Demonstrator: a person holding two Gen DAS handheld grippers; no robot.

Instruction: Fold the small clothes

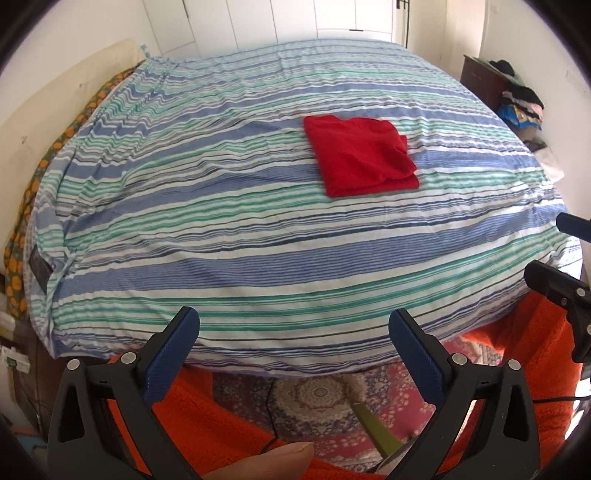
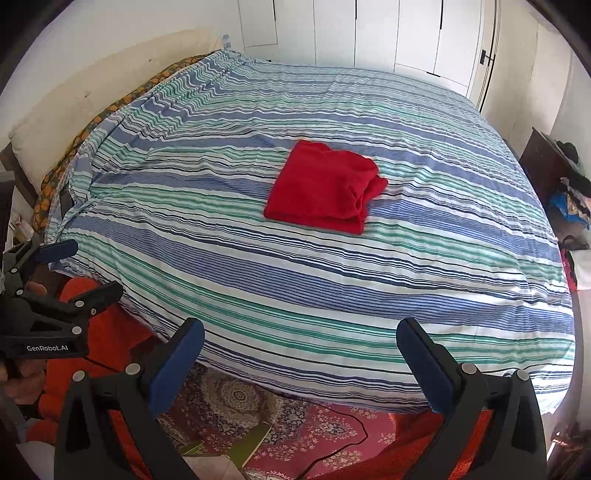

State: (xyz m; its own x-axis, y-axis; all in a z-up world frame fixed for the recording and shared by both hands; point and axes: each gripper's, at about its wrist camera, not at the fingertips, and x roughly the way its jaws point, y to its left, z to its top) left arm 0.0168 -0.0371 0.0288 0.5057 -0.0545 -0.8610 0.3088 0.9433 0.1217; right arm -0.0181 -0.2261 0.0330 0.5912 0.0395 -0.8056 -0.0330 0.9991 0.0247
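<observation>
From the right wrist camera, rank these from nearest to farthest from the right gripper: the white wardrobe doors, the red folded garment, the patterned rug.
Measured from the right gripper, open and empty:
1. Patterned rug, on the floor just below the fingers.
2. Red folded garment, mid-bed on the striped cover, ahead.
3. White wardrobe doors, against the far wall beyond the bed.

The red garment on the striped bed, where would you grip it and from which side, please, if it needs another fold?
Probably the near edge of the red garment, approached from the foot of the bed. It lies flat as a folded rectangle, and that edge looks straight and layered. The right side is bunched and uneven, so a worse hold. Both the left gripper and right gripper are open, off it.
</observation>
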